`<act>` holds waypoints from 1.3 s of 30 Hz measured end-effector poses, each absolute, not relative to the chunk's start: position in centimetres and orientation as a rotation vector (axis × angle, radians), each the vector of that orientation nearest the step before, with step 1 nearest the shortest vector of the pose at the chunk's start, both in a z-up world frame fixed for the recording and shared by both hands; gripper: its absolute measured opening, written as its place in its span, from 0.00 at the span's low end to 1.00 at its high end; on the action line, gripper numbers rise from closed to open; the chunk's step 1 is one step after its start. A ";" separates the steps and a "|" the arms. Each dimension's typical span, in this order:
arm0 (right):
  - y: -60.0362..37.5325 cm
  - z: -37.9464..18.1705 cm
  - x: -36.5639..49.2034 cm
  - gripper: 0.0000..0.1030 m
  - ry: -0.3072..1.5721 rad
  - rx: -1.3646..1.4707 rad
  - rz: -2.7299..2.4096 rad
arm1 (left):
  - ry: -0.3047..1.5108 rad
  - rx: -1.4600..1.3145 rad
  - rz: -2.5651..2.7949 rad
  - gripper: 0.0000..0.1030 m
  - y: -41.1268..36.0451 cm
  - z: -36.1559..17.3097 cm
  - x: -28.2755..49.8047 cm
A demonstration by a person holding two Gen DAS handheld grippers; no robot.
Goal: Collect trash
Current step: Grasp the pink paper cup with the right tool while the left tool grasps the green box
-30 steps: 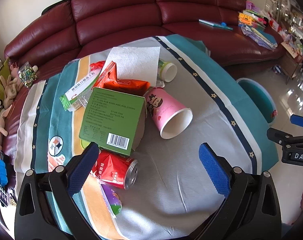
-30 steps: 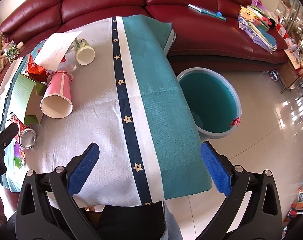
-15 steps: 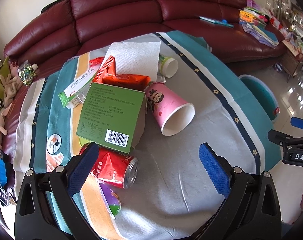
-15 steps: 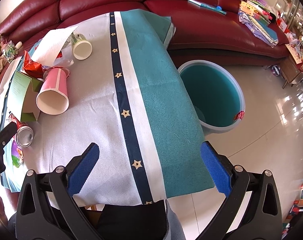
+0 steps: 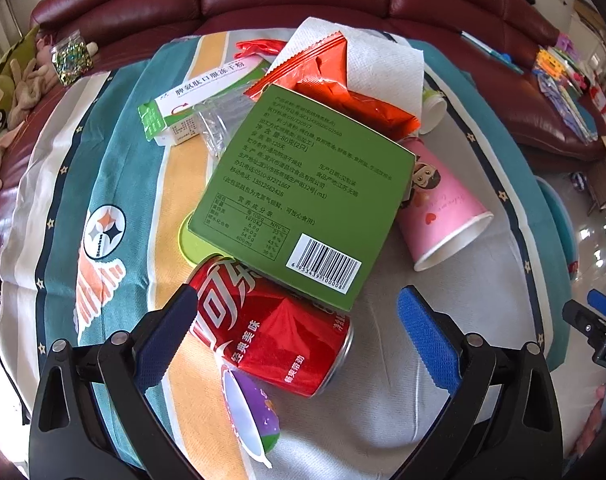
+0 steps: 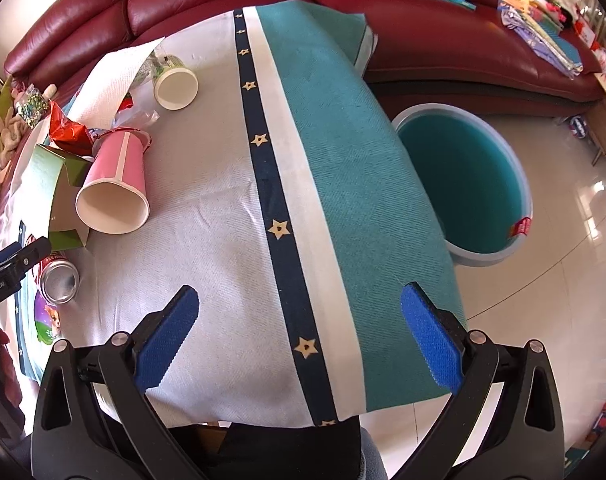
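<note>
A pile of trash lies on the clothed table. A red cola can [image 5: 271,332] lies on its side, with a green box [image 5: 303,200] leaning over it. A pink paper cup [image 5: 439,208] lies to the right, and a purple jelly cup [image 5: 251,408] lies in front. My left gripper [image 5: 299,320] is open, its fingers on either side of the can. My right gripper [image 6: 299,320] is open and empty over the table's near right part. The teal trash bin [image 6: 463,184] stands on the floor to the right of the table.
A white tissue [image 5: 383,64], a red snack wrapper [image 5: 343,92], a medicine box [image 5: 199,96] and a small white cup [image 6: 175,84] lie behind the pile. A dark red sofa [image 6: 423,20] runs behind the table. Plush toys [image 5: 7,92] sit at the left.
My left gripper has moved forward and down toward the pile, so the red can now lies between its fingers. My right gripper has shifted only slightly.
</note>
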State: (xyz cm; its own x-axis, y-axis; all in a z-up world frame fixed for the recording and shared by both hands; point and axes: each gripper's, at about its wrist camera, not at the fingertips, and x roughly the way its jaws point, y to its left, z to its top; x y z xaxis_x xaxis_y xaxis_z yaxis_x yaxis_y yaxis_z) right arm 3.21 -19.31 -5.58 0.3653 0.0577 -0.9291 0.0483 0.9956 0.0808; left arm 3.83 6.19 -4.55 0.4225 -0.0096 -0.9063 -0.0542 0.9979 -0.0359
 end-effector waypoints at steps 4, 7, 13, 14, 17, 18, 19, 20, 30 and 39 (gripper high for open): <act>-18.5 -5.8 4.3 0.94 1.206 0.100 0.036 | 1.133 -0.023 0.025 0.96 5.2 -5.0 4.5; -17.4 -5.3 5.5 0.94 1.198 0.091 0.076 | 1.106 0.012 0.053 0.77 5.1 -4.8 4.9; -13.7 -3.4 9.2 0.85 1.167 0.069 0.194 | 1.082 -0.012 0.025 0.66 6.6 -4.4 5.2; -13.0 -3.2 9.8 0.82 1.165 0.065 0.210 | 1.083 -0.016 0.022 0.66 6.9 -4.4 5.3; -10.8 -3.2 12.4 0.63 1.189 0.069 0.272 | 1.091 -0.043 0.001 0.66 7.8 -4.6 5.5; -10.1 -3.4 13.3 0.62 1.203 0.066 0.284 | 1.093 -0.048 -0.003 0.67 8.0 -4.7 5.5; -9.2 -3.8 14.4 0.62 1.226 0.058 0.301 | 1.094 -0.051 -0.006 0.67 8.3 -4.8 5.5; -8.5 -4.4 15.1 0.62 1.249 0.050 0.314 | 1.095 -0.053 -0.009 0.67 8.5 -4.8 5.5; -5.4 -8.3 16.8 0.59 1.354 -0.009 0.350 | 1.138 -0.123 0.002 0.76 10.4 -5.9 6.0; -7.3 -8.5 14.3 0.60 1.358 -0.020 0.340 | 1.122 -0.147 -0.006 0.22 9.9 -6.4 7.0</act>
State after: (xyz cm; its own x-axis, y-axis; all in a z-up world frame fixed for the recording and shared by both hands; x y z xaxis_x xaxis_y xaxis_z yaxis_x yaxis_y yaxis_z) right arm 14.32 -7.27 -8.49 0.1700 0.2281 -0.9587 -0.2507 0.9508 0.1818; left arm 7.03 9.86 -6.42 0.4347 -0.0789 -0.8971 -0.0690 0.9903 -0.1205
